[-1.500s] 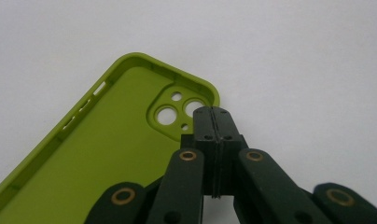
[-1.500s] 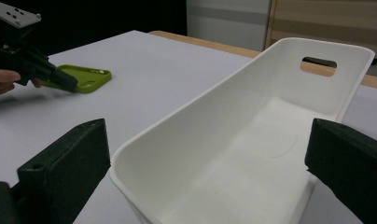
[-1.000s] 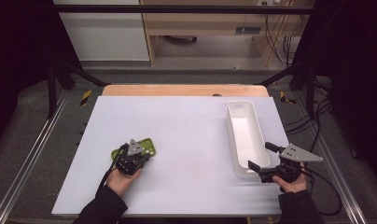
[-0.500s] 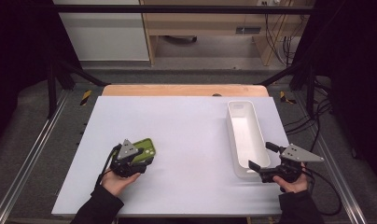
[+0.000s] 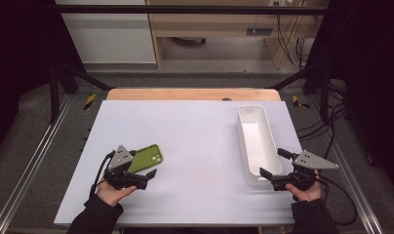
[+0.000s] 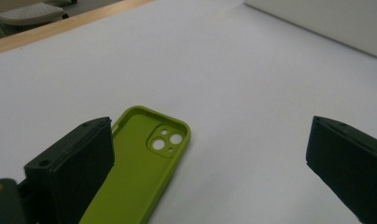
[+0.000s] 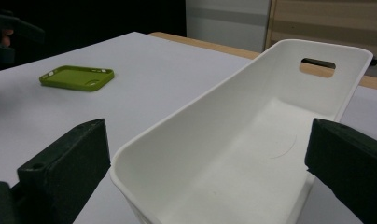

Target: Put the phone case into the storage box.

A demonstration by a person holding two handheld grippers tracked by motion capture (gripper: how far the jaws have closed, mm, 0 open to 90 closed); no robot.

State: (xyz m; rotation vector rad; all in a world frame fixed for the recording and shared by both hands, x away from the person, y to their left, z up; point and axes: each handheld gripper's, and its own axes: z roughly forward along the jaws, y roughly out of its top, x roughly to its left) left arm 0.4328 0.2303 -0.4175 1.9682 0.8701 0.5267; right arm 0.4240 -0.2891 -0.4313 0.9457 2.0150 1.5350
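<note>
A lime-green phone case (image 5: 146, 157) lies open side up on the white table, at the front left. My left gripper (image 5: 147, 179) hovers just in front of it; its jaws have just been opening and now stand wide apart, nothing pressed between them. In the left gripper view the case (image 6: 144, 163) runs under the left jaw, and the left gripper (image 6: 210, 135) shows bare table between its tips. My right gripper (image 5: 274, 164) is open, one jaw on each side of the near end of the white tray (image 5: 240, 131). The right gripper (image 7: 207, 135) straddles the tray's near wall (image 7: 186, 116).
The long white tray is empty, with a handle slot (image 7: 317, 63) in its far end. A wooden strip (image 5: 192, 94) borders the table's far edge. Metal rails (image 5: 34, 161) run along both sides. The green case (image 7: 77, 77) lies far off in the right gripper view.
The left gripper let go of the green case, opened wide, lifted and drew back to the left, uncovering the case. The right gripper has kept still.
</note>
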